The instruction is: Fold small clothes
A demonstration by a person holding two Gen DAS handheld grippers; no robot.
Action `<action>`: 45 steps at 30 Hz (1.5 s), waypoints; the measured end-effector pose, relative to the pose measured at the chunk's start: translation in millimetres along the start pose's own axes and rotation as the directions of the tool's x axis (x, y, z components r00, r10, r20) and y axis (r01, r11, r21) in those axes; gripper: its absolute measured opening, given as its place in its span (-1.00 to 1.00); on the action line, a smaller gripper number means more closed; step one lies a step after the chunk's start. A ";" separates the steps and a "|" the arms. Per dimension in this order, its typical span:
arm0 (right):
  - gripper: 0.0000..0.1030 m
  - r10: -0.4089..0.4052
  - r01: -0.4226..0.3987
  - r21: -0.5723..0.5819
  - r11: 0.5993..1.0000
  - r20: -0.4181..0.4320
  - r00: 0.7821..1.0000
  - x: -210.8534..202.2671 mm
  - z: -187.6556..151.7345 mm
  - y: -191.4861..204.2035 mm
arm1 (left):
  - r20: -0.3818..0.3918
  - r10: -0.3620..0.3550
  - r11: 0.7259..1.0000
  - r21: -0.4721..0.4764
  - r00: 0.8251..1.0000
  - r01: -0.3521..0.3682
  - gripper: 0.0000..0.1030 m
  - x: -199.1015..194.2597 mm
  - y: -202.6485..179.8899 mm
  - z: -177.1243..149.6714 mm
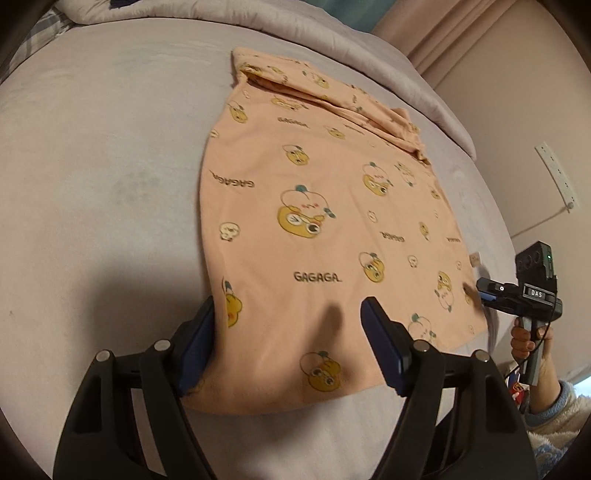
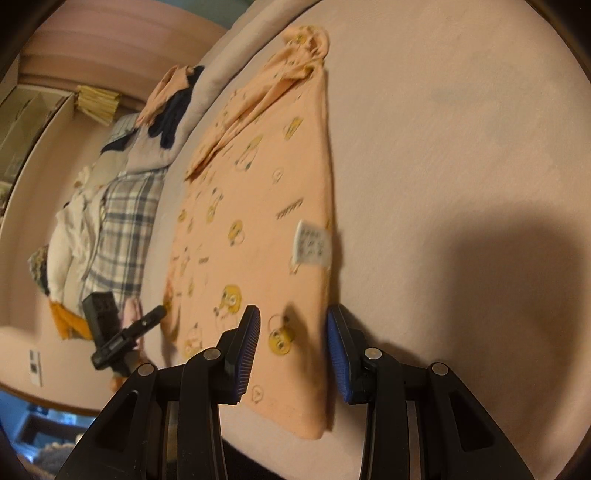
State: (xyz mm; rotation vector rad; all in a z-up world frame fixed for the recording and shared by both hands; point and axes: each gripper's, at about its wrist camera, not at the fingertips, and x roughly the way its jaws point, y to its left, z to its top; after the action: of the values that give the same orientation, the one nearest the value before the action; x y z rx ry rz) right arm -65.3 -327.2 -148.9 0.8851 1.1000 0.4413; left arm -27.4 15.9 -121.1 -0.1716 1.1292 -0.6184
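Note:
A peach garment point(image 1: 325, 206) printed with yellow cartoon faces lies flat on the lilac bed sheet point(image 1: 110, 166), its far end folded over in a bunched strip. My left gripper point(image 1: 290, 306) is open wide just above the near hem, one finger at the left edge and the other over the cloth. My right gripper point(image 1: 480, 291), held by a hand point(image 1: 528, 339), sits at the garment's right edge. In the right wrist view the right gripper point(image 2: 291, 317) straddles the garment point(image 2: 258, 206) near its corner, pads apart, below a white care label point(image 2: 312, 245). The left gripper point(image 2: 160, 313) shows at the far side.
A rolled duvet point(image 1: 295, 33) borders the bed's far side. A plaid cloth point(image 2: 122, 229) and a heap of other clothes point(image 2: 162, 99) lie beyond the garment. A power strip point(image 1: 554, 173) hangs on the wall, right of the bed's edge.

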 end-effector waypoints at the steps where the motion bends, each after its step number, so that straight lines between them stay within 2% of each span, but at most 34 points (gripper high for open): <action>1: -0.30 0.007 -0.007 0.000 1.000 -0.001 1.000 2.7 0.1 0.3 | -0.002 -0.006 1.000 0.006 1.000 0.006 0.46 1.0 -1.4 0.3; 5: -0.30 0.032 -0.032 0.001 0.999 -0.008 0.999 10.2 5.9 2.6 | -0.015 -0.037 0.999 0.014 0.999 0.038 0.46 8.4 -6.8 5.4; 9: -0.30 0.032 -0.033 -0.020 0.999 -0.012 0.999 15.8 11.9 7.8 | -0.017 -0.049 0.999 0.015 0.999 0.049 0.35 16.1 -11.6 11.7; 11: -0.30 0.035 -0.035 -0.029 0.999 -0.012 0.999 17.0 14.0 7.8 | -0.015 -0.051 0.999 0.014 0.999 0.051 0.16 18.3 -12.3 14.4; 13: -0.30 0.038 -0.039 -0.033 0.999 -0.008 0.999 18.2 14.8 8.0 | -0.019 -0.047 0.999 0.006 0.999 0.047 -0.14 21.8 -12.1 17.9; 16: -0.31 0.023 -0.024 -0.062 0.998 -0.001 1.000 18.7 13.7 11.0 | -0.019 -0.043 0.999 -0.003 0.999 0.043 -0.38 22.4 -10.5 20.4; 19: -0.52 -0.016 0.016 -0.106 0.994 -0.001 1.000 17.6 9.6 16.0 | -0.017 -0.020 1.000 -0.003 1.000 0.020 -0.65 20.7 -9.0 20.8; 22: -0.76 -0.054 0.052 -0.129 0.990 -0.011 0.998 17.6 4.8 16.8 | -0.014 -0.012 1.000 -0.022 1.000 0.012 -0.72 19.4 -3.8 20.5; 26: -0.78 -0.079 0.074 -0.140 0.987 -0.026 0.997 13.2 -1.1 15.4 | -0.028 -0.011 0.999 -0.051 1.000 0.010 -0.75 17.3 5.4 16.7; 29: -0.77 -0.071 0.066 -0.122 0.990 -0.043 0.997 10.3 -5.2 12.9 | -0.029 0.010 1.000 -0.027 1.000 -0.011 -0.75 12.0 4.1 12.6; 32: -0.77 -0.057 0.050 -0.110 0.993 -0.053 0.997 10.8 -8.7 11.3 | -0.035 -0.002 0.999 -0.040 0.999 0.000 -0.72 10.8 6.8 10.7; 35: -0.77 -0.046 0.040 -0.106 0.994 -0.054 0.997 10.7 -10.7 11.8 | -0.016 -0.011 0.996 -0.083 1.000 0.010 -0.60 9.1 13.2 12.9; 37: -0.77 -0.039 0.034 -0.102 0.994 -0.052 0.998 10.9 -11.0 11.1 | -0.005 -0.016 0.997 -0.073 1.000 0.015 -0.43 9.9 13.6 17.7; 40: -0.77 -0.031 0.026 -0.094 0.995 -0.052 0.998 13.7 -10.2 10.2 | -0.011 -0.070 0.994 -0.079 0.997 0.069 -0.20 20.1 15.1 26.1; 44: -0.77 -0.038 0.032 -0.112 0.993 -0.048 0.998 15.1 -10.5 12.8 | -0.012 -0.080 0.995 -0.064 0.997 0.079 -0.32 19.5 10.9 23.7; 45: -0.77 -0.035 0.030 -0.115 0.993 -0.048 0.998 14.6 -11.3 13.0 | -0.017 -0.088 0.994 -0.066 0.996 0.087 -0.46 19.3 12.3 21.9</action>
State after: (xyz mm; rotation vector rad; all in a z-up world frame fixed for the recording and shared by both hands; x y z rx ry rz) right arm -68.0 -304.8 -148.9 0.7578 1.1216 0.4969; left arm 2.0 11.6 -132.1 -0.2727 1.1666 -0.6625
